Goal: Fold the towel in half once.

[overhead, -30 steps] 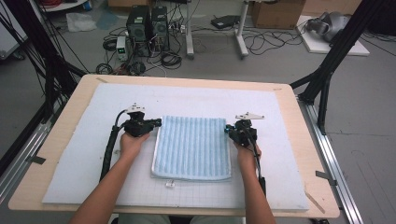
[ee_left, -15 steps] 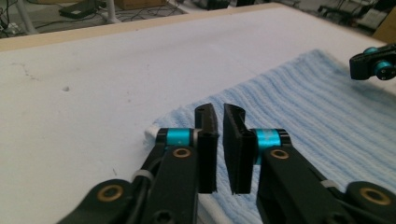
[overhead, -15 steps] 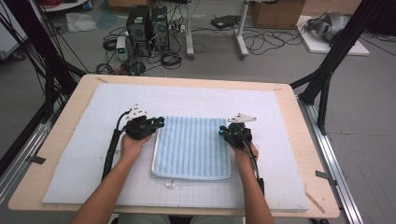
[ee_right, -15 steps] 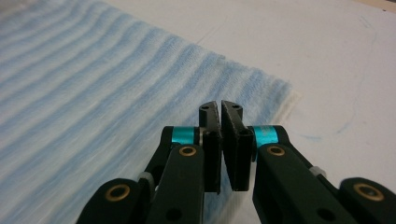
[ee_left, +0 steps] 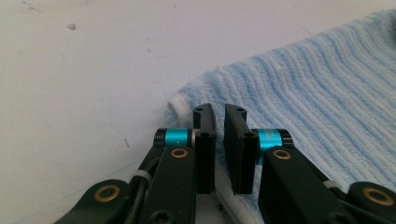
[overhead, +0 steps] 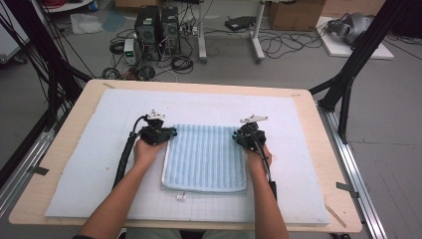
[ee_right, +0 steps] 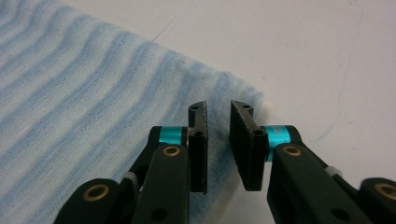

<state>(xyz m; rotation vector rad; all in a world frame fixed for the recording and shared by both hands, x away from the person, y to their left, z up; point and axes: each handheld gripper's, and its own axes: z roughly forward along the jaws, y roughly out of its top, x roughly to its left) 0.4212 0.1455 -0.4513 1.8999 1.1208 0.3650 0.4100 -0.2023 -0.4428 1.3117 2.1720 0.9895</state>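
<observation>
Left gripper [ee_left: 219, 114] low over towel's [overhead: 206, 157] far left corner, jaws parted by a narrow gap, nothing pinched; corner's white edge just beyond the tips. Right gripper [ee_right: 218, 112] low over far right corner, jaws parted a little wider, also holding nothing; corner's rounded tip just past the right jaw. Seen from above, left gripper [overhead: 171, 132] and right gripper [overhead: 236, 136] at the 2 far corners, a hand behind each. Towel blue, ribbed, folded flat, lying mid-pad [overhead: 89, 164] between both grippers, small white tag [overhead: 180, 196] at near edge. White pad atop wooden table [overhead: 64, 134].
</observation>
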